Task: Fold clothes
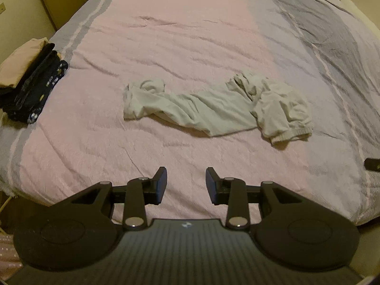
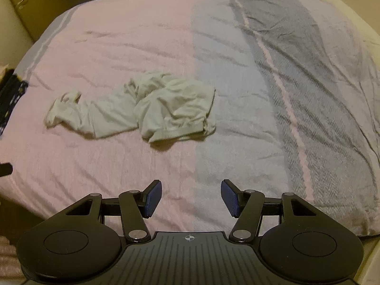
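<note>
bed (image 1: 190,47) mid-span: crumpled pants (image 1: 213,104)

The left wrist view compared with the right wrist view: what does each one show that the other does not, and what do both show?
Only the left wrist view shows the whole pile of folded clothes at the bed's left edge, with its beige top piece, and the open left claw. Only the right wrist view shows the open right claw and more of the grey herringbone stripe. Both show the crumpled white pants lying unfolded on the pink and grey bedspread, untouched by either claw.
</note>
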Demonstrator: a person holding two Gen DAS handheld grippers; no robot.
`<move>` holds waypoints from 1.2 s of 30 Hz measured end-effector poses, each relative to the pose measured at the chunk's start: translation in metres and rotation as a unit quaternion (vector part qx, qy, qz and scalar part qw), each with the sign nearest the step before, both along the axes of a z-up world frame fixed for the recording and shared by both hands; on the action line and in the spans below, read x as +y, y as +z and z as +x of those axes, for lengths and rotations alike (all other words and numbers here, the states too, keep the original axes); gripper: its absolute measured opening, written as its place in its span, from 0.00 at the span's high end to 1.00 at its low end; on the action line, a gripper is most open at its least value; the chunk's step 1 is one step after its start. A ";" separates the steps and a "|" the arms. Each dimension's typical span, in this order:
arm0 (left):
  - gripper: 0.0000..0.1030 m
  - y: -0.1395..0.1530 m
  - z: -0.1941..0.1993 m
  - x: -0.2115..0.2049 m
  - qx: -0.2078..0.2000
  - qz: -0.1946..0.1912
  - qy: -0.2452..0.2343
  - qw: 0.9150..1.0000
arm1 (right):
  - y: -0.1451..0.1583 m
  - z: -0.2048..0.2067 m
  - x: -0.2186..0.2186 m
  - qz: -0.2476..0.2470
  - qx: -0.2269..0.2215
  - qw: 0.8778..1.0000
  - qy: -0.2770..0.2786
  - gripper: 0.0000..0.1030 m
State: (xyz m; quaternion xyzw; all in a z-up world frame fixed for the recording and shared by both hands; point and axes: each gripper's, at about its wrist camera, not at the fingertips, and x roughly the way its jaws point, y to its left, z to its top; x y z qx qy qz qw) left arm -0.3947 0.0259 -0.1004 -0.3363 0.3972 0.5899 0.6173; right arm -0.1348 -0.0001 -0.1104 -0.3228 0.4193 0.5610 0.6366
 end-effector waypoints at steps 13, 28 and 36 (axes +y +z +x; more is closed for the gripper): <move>0.66 -0.029 -0.069 0.079 -0.007 0.007 -0.057 0.998 | 0.009 -0.016 0.031 0.122 -0.056 0.988 -0.074 0.43; 0.59 -0.146 -0.117 0.142 -0.201 -0.045 0.080 0.975 | -0.146 -0.085 0.068 0.009 -0.165 0.985 0.055 0.43; 0.60 -0.193 -0.117 0.176 -0.238 -0.027 0.169 0.956 | -0.208 -0.106 0.098 0.078 -0.278 0.934 0.212 0.43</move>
